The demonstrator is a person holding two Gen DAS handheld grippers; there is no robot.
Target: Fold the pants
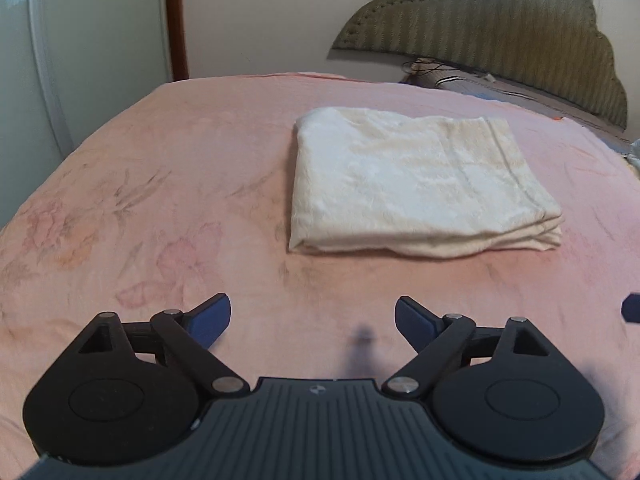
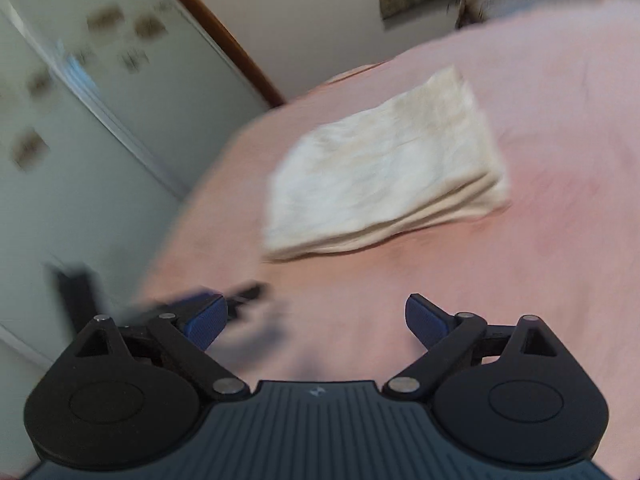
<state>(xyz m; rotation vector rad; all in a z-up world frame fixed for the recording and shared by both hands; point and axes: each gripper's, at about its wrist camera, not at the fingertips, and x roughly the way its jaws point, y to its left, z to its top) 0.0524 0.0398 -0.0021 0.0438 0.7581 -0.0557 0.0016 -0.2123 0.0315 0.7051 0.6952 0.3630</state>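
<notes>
The cream pants (image 1: pixel 416 184) lie folded into a flat layered rectangle on the pink bedspread (image 1: pixel 160 184), their stacked edges facing the near right. My left gripper (image 1: pixel 312 320) hovers over bare bedspread short of the pile, open, nothing between its blue pads. In the blurred right wrist view the same folded pants (image 2: pixel 384 168) lie ahead and slightly tilted. My right gripper (image 2: pixel 316 320) is open and empty, well back from them. A blue pad of the other gripper (image 1: pixel 632 308) pokes in at the right edge of the left wrist view.
A padded olive headboard (image 1: pixel 500 40) stands at the far right with cables and a striped pillow below it. White doors (image 1: pixel 80 40) and a brown wooden frame (image 1: pixel 178 20) lie beyond the bed's left edge (image 2: pixel 192 208). A dark blurred shape (image 2: pixel 76 292) shows at the left.
</notes>
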